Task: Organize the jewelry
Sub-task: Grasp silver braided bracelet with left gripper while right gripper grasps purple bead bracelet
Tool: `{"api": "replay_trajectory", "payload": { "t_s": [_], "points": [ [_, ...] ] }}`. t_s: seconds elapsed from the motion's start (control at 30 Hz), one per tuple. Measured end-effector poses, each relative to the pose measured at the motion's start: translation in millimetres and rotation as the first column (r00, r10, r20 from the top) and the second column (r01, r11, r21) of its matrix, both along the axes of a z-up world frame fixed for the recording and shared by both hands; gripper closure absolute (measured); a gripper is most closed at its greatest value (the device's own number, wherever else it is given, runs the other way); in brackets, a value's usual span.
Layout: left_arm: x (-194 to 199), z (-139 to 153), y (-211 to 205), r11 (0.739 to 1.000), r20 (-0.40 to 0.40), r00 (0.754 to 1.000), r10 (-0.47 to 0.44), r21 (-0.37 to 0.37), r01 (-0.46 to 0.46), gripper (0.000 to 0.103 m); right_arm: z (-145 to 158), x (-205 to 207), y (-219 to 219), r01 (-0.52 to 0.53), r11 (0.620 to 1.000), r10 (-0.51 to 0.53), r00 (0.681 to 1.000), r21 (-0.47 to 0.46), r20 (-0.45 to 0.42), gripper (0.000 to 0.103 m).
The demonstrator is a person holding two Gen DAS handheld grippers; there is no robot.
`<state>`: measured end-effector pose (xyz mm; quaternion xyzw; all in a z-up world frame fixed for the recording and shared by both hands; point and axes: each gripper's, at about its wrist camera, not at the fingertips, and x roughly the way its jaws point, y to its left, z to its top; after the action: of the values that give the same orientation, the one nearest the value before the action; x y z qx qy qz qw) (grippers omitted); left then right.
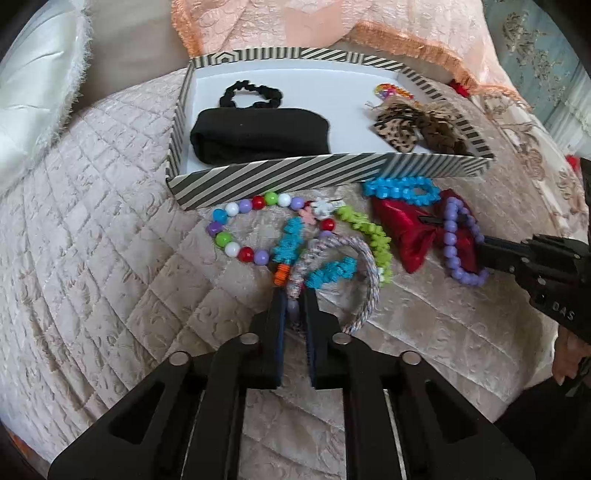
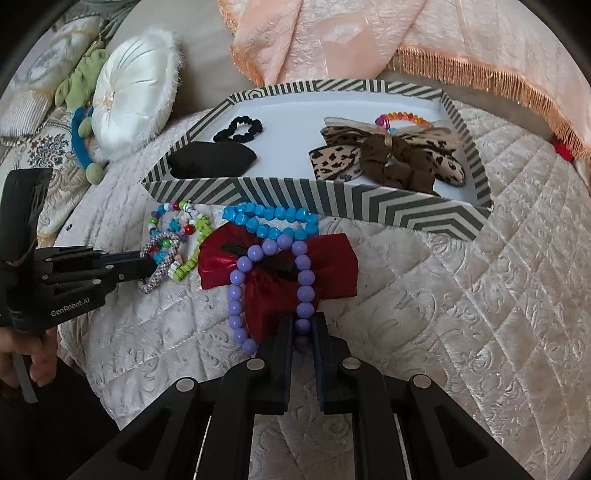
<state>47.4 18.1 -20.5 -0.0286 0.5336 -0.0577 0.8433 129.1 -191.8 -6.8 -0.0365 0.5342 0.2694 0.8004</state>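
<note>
Loose jewelry lies on the quilt in front of a striped box [image 1: 280,177] [image 2: 295,195]. My left gripper [image 1: 295,299] [image 2: 149,264] is shut on a pastel braided bracelet [image 1: 365,258] [image 2: 160,275], whose loop curls off to the right of the fingers. My right gripper [image 2: 303,323] [image 1: 480,245] is shut on a purple bead bracelet [image 2: 236,291] [image 1: 448,243] that drapes over a red satin bow [image 2: 332,258] [image 1: 410,236]. A blue bead bracelet [image 1: 402,188] [image 2: 273,221] lies against the box wall. A many-coloured bead bracelet [image 1: 236,218], a turquoise one [image 1: 291,240] and a green one [image 1: 369,229] overlap the braided loop.
Inside the box lie a black scrunchie [image 1: 251,94], a folded black cloth [image 1: 258,136], leopard-print bows [image 2: 384,155] and a bright bead bracelet [image 2: 402,118]. A white round cushion [image 2: 133,99] and a fringed peach cloth [image 2: 406,33] lie behind. A hand [image 2: 33,362] grips the left tool.
</note>
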Motion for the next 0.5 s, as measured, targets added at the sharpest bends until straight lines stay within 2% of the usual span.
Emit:
{"api": "replay_trajectory", "payload": {
  "t_s": [0.2, 0.5],
  "points": [
    [-8, 32, 7, 0.999, 0.101, 0.995, 0.006, -0.042, -0.002, 0.097, 27, -7, -8, -0.011, 1.000, 0.010, 0.997, 0.016, 0.078, 0.094],
    [-2, 34, 14, 0.997, 0.118, 0.991, 0.067, -0.036, -0.063, 0.097, 48, -6, -12, 0.033, 0.997, -0.042, 0.990, 0.067, 0.138, 0.094]
  ]
}}
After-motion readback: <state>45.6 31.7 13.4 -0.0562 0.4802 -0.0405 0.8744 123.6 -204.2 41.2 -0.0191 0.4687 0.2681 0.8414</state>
